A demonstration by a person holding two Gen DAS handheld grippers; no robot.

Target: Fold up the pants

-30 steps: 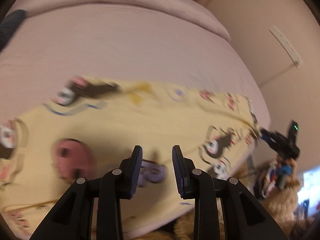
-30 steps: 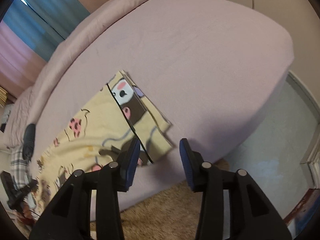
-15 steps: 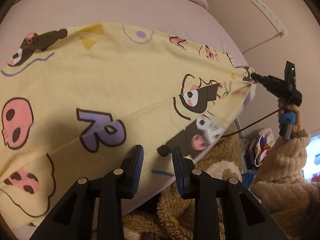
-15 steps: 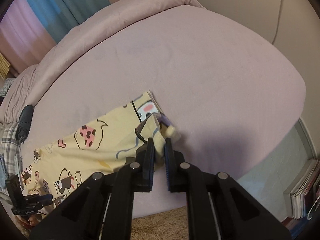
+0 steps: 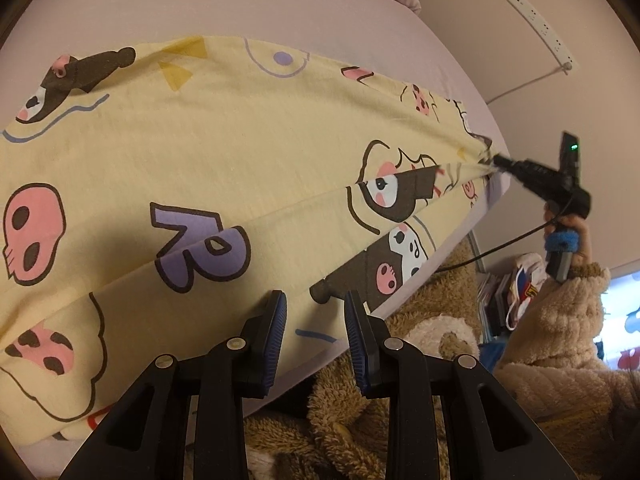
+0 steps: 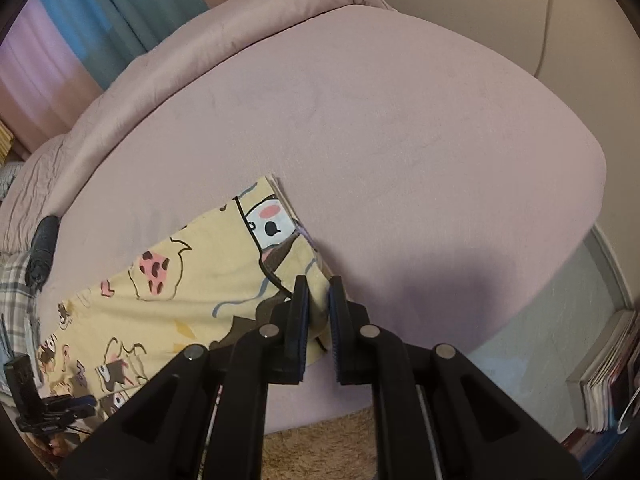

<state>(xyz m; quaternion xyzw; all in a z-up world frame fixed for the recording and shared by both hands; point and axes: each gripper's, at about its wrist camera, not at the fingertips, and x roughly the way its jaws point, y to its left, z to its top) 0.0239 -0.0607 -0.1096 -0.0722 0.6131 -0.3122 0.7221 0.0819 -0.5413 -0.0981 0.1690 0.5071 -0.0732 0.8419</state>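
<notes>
While spread flat along the bed's (image 6: 420,152) near edge, pants (image 5: 224,152) pinched at one end corner by right tool (image 6: 318,308), nearly closed on the fabric. Left tool (image 5: 314,320) wide open above pants' near edge, gripping nothing.

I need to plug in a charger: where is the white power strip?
In the left wrist view, the white power strip is mounted on the beige wall at upper right, above the right gripper and beyond the bed's corner.
</notes>
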